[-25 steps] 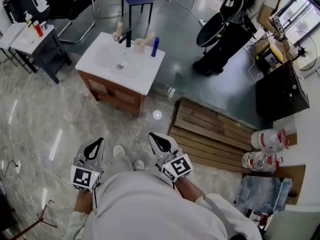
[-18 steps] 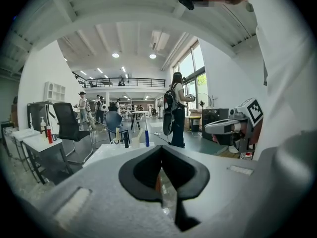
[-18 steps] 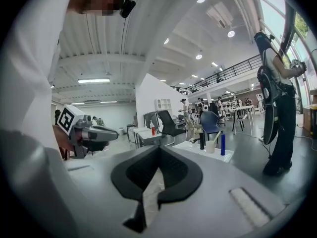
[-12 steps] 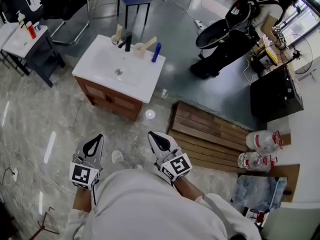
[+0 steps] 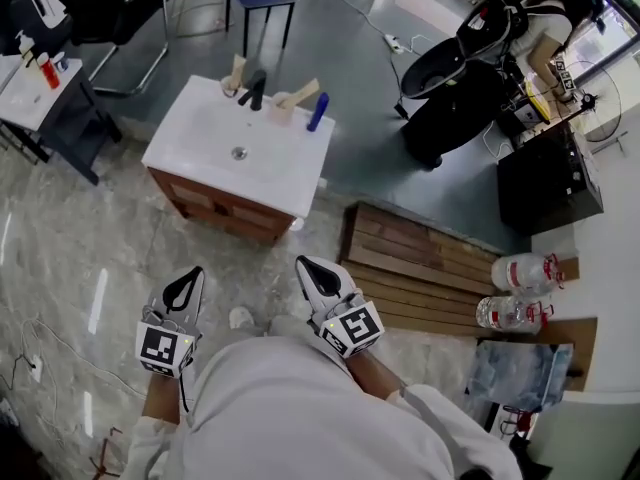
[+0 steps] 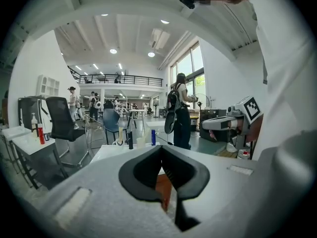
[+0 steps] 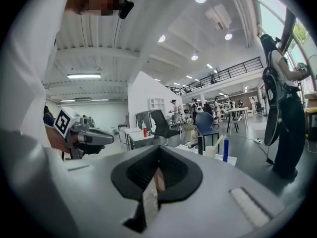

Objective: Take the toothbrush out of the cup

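A pale cup (image 5: 283,109) with a beige toothbrush (image 5: 301,95) leaning out of it stands at the back of the white sink top (image 5: 205,163), between the black faucet (image 5: 255,88) and a blue bottle (image 5: 317,111). Both grippers are held in front of the person's chest, well short of the sink. My left gripper (image 5: 190,276) is shut and empty, its jaw tips (image 6: 161,151) meeting. My right gripper (image 5: 306,266) is also shut and empty (image 7: 158,151). The right gripper view shows the cup (image 7: 211,151) and toothbrush (image 7: 218,142) far ahead.
The sink sits on a brown cabinet (image 5: 225,203). A wooden pallet (image 5: 425,268) and two water jugs (image 5: 523,273) lie to the right. A person with a large black bag (image 5: 460,73) stands behind. A small table with bottles (image 5: 28,78) and black chairs (image 5: 95,8) stand at the left.
The sink has come closer and lower in the head view as the person walks toward it. Both grippers advance with the body, still shut.
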Demonstrator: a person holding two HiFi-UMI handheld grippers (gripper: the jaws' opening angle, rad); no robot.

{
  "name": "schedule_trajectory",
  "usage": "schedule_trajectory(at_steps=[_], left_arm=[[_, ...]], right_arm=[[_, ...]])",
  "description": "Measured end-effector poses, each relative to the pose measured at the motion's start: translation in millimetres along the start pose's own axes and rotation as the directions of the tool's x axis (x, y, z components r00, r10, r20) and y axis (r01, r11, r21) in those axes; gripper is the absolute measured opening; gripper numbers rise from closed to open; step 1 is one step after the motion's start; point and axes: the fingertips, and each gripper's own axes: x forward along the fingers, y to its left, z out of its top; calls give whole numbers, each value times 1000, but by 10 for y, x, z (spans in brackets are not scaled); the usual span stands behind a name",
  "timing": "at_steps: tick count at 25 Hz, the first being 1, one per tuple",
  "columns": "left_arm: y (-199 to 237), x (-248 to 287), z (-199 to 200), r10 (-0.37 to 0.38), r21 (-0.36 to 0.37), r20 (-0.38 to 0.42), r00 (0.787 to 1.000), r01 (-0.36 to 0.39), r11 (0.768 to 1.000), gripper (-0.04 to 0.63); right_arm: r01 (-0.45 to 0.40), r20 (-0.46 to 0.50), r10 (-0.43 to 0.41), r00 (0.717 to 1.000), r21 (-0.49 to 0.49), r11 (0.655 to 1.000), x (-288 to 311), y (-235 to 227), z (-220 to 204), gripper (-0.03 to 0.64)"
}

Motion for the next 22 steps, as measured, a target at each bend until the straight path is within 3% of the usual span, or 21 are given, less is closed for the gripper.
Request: schedule_trajectory(at_steps=[8,22], left_arm=[[199,416,143,-34,20,0,999,34,999,6],[670,1336,465,34,34,-1,999,-34,999,6]], right_arm=[[34,-11,-33,999,28,999,228,-332,-23,3],[-28,12,28,1000,45,999,973,-1197,118,3]])
